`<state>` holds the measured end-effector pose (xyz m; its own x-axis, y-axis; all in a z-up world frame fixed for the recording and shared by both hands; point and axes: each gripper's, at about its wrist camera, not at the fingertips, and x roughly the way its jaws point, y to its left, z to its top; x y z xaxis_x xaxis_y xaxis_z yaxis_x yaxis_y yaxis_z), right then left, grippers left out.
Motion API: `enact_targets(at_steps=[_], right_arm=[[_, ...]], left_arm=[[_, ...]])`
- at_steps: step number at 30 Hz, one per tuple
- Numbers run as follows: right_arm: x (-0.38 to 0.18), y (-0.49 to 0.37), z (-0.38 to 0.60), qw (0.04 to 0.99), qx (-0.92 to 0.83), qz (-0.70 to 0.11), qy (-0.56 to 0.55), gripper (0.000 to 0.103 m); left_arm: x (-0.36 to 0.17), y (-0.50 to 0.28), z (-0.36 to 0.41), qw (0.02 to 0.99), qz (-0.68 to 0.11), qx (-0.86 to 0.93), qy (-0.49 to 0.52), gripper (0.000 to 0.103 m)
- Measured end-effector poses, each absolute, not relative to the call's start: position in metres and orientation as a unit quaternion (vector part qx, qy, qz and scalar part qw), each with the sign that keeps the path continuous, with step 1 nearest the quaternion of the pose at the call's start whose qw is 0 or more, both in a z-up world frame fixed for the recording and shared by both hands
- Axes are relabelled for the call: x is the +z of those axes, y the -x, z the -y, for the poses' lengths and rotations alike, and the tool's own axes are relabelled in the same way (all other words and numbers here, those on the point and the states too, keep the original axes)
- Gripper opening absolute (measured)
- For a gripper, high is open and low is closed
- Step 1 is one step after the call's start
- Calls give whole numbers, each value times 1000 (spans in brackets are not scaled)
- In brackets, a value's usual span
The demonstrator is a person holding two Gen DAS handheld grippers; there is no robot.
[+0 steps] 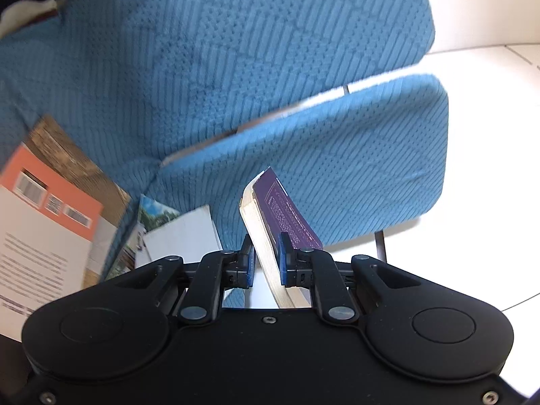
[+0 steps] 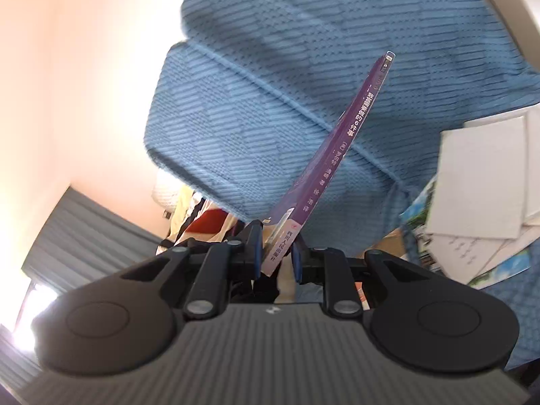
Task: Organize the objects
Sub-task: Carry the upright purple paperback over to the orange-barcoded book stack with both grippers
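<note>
In the left wrist view my left gripper (image 1: 266, 253) is shut on a purple book (image 1: 287, 212) with cream page edges. The book tilts up and away to the left between the blue pads (image 1: 282, 256). In the right wrist view my right gripper (image 2: 276, 246) is shut on the lower end of a purple book (image 2: 337, 145). Its spine, printed with white characters, slants up to the right. Neither view shows the other gripper, so I cannot tell whether it is one book or two. Both are held in the air in front of blue textured cushions (image 1: 236, 67).
A brochure with an orange building (image 1: 44, 222) and a white booklet (image 1: 182, 236) lie on the blue seat at left. White papers and colourful leaflets (image 2: 482, 182) are scattered on the seat at right. A pile of clothes (image 2: 199, 216), a dark curtain (image 2: 84, 233) and a pale tiled floor (image 1: 489, 135) surround the seat.
</note>
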<state>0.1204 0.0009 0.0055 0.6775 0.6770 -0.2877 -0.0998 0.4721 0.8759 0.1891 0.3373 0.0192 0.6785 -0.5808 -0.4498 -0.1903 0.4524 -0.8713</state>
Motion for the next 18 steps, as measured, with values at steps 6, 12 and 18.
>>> enact_targets(at_steps=[6, 12, 18], right_arm=[[7, -120, -43, 781, 273, -340, -447, 21], [9, -120, -80, 769, 299, -361, -435, 21], [9, -120, -103, 764, 318, -370, -423, 21]], left_arm=[[23, -163, -387, 770, -363, -104, 514, 12], [22, -142, -433, 770, -348, -95, 526, 12], [19, -124, -452, 777, -339, -81, 524, 13]])
